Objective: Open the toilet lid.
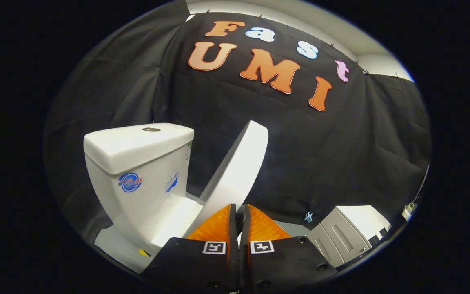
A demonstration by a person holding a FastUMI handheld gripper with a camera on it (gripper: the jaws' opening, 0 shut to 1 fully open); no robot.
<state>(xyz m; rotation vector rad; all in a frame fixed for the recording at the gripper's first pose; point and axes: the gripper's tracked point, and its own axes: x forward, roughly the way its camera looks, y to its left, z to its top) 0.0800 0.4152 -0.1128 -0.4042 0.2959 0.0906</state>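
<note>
A white toilet stands just ahead and to the left, with its tank (137,163) carrying a flush button (151,129) on top. The white lid (239,167) is raised and tilted, seen nearly edge-on. It slants up from the bowl's rim (169,220) to a point above my fingers. My gripper (239,207) sits right under the lid's lower part, and its orange fingers (214,226) are pressed together with only a thin dark slit between them. Nothing shows between the fingers. The left finger hides the lid's lower end, so I cannot tell whether they touch.
A grey-white cabinet (349,230) stands low to the right of the fingers. A white plug with a thin cable (409,210) hangs on the black cloth wall at the far right. A small blue clip (308,217) lies at the wall's foot.
</note>
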